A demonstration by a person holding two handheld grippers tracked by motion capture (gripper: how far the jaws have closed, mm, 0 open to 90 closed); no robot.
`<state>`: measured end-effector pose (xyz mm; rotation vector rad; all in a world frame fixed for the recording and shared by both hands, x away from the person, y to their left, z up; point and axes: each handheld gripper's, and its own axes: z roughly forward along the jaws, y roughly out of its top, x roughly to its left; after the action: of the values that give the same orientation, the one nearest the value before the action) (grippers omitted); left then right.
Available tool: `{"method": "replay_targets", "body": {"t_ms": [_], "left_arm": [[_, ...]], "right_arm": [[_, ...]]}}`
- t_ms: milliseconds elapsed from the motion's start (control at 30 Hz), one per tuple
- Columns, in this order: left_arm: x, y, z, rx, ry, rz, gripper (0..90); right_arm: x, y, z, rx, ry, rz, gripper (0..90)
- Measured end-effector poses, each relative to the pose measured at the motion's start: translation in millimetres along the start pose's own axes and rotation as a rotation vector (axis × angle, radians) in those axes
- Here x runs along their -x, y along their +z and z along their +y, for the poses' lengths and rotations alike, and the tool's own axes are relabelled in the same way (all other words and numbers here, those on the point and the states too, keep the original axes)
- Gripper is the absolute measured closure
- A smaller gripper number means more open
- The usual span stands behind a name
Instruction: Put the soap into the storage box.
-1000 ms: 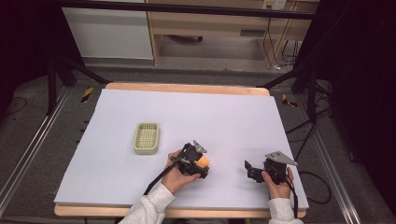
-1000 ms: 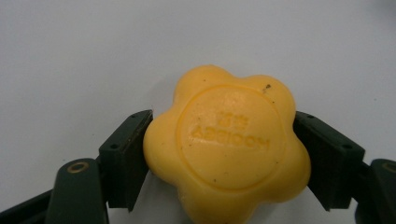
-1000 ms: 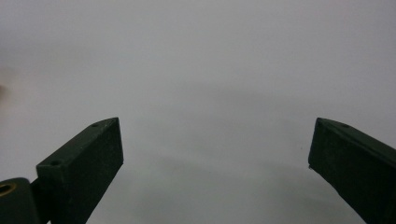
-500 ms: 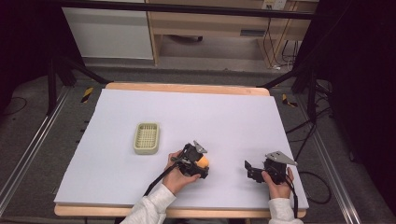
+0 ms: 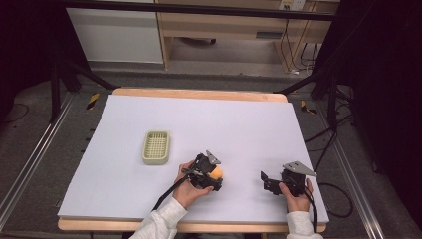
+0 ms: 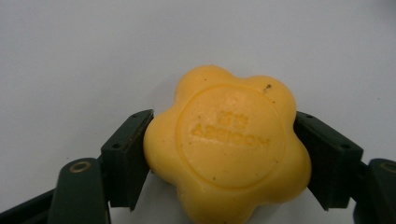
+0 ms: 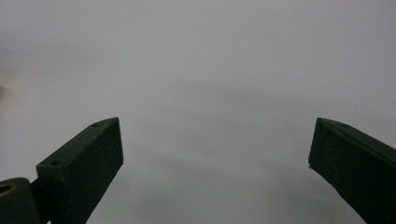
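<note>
A yellow flower-shaped soap with raised lettering sits between the jaws of my left gripper, which press on both its sides just over the white sheet. From above, the same soap shows as an orange-yellow spot at the tip of the left gripper, near the table's front middle. My right gripper rests low at the front right, pointing left, and its jaws stand wide apart with only white sheet between them.
A pale green slotted soap dish lies on the white sheet to the left of the left hand. The wooden table edge runs along the back. Cables trail from both grippers toward the front edge.
</note>
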<state>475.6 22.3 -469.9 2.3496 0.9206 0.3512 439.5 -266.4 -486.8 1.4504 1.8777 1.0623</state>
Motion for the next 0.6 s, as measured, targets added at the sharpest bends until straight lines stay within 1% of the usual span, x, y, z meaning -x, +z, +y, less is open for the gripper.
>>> {"method": "replay_targets", "body": {"t_ms": [100, 200, 300, 600], "left_arm": [[-0.3, -2.2, -0.4, 0.003, 0.005, 0.002, 25.5], [-2.5, -5.2, -0.8, 0.010, 0.003, 0.001, 25.5], [-5.8, -11.1, -1.0, 0.021, -0.005, -0.011, 25.5], [-11.6, -24.2, -2.1, 0.037, -0.006, -0.006, 25.5]], "right_arm": [[-0.1, 0.1, 0.0, -0.001, 0.003, 0.001, 3.5], [-0.1, 0.1, 0.0, -0.001, 0.001, 0.000, 3.5], [-0.1, 0.1, 0.0, -0.001, 0.001, 0.000, 3.5], [-0.3, 0.1, 0.0, -0.002, 0.003, -0.001, 3.5]]}}
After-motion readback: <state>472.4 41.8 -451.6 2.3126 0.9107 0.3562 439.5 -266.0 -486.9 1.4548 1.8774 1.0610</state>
